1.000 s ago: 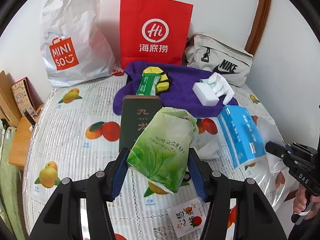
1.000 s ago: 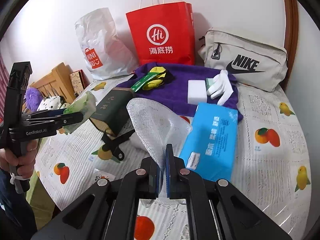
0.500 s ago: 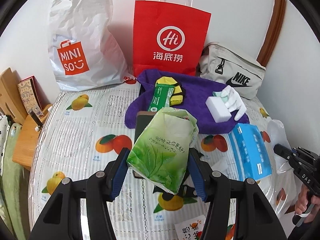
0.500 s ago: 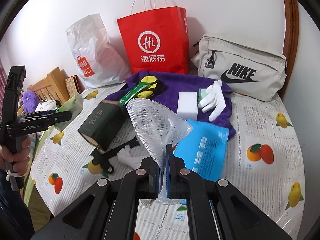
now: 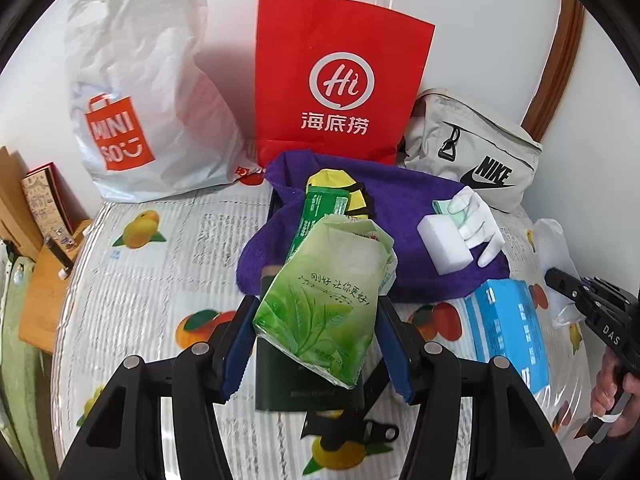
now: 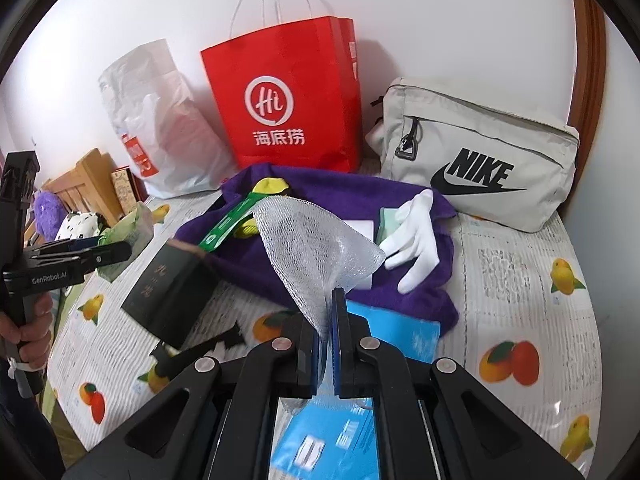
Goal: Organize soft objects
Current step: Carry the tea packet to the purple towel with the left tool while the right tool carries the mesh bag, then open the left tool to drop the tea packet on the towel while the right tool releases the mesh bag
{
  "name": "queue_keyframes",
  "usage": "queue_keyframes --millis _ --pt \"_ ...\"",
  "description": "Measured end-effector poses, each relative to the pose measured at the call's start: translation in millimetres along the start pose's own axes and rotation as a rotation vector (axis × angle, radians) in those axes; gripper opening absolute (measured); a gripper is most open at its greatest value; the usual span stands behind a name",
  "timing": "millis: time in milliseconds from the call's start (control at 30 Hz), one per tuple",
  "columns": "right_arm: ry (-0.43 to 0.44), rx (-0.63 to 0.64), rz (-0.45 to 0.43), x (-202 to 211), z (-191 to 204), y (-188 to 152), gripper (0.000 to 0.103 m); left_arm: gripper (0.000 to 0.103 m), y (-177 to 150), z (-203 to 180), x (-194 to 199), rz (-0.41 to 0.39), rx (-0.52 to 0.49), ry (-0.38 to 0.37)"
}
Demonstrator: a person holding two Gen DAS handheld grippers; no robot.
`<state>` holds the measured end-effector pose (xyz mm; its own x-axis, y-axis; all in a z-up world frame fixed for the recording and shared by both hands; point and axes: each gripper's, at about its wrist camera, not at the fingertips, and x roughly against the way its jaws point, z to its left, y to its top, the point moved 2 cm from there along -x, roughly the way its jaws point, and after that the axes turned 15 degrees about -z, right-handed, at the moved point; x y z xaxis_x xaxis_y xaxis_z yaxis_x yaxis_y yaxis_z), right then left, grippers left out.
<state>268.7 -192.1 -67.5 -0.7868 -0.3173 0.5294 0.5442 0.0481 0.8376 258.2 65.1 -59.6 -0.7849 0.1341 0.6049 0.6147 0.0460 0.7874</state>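
My left gripper (image 5: 316, 312) is shut on a green tissue pack (image 5: 324, 300) and holds it above the table, over a dark green box (image 5: 276, 376). My right gripper (image 6: 327, 320) is shut on a white foam net sleeve (image 6: 316, 248), held up over a blue tissue pack (image 6: 336, 440). A purple towel (image 5: 404, 196) lies ahead; on it are a yellow item with a green packet (image 5: 320, 208), a white sponge (image 5: 444, 244) and a white glove (image 5: 476, 220). The left gripper also shows in the right wrist view (image 6: 120, 252).
A white Miniso plastic bag (image 5: 136, 92), a red paper bag (image 5: 340, 76) and a beige Nike pouch (image 5: 472, 148) stand along the wall. A black clip (image 6: 196, 352) lies on the fruit-print tablecloth (image 5: 160, 264). Wooden furniture (image 5: 36, 288) is left of the table.
Both grippers have moved forward toward the purple towel and the bags, each keeping its hold. The dark green box now lies under the left gripper.
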Motion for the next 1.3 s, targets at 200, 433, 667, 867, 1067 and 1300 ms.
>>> queue_keyframes --millis 200,433,667,867,1067,1300 --pt "-0.01 -0.013 0.013 -30 -11 13 0.005 0.056 13 -5 -29 0.022 -0.003 -0.005" --pt "-0.03 -0.012 0.044 -69 -25 24 0.005 0.056 25 -13 -64 0.054 -0.008 -0.022" --pt "-0.05 0.0 0.105 -108 -38 25 0.006 0.056 28 -21 -93 0.095 -0.019 -0.042" --pt "-0.07 0.0 0.157 -135 -49 20 0.006 0.056 31 -26 -113 0.119 -0.03 -0.056" --pt "-0.089 -0.012 0.199 -153 -56 12 0.008 0.056 30 -33 -131 0.138 -0.042 -0.08" --pt "-0.055 -0.011 0.203 -160 -55 11 0.05 0.056 27 -47 -155 0.178 -0.057 -0.098"
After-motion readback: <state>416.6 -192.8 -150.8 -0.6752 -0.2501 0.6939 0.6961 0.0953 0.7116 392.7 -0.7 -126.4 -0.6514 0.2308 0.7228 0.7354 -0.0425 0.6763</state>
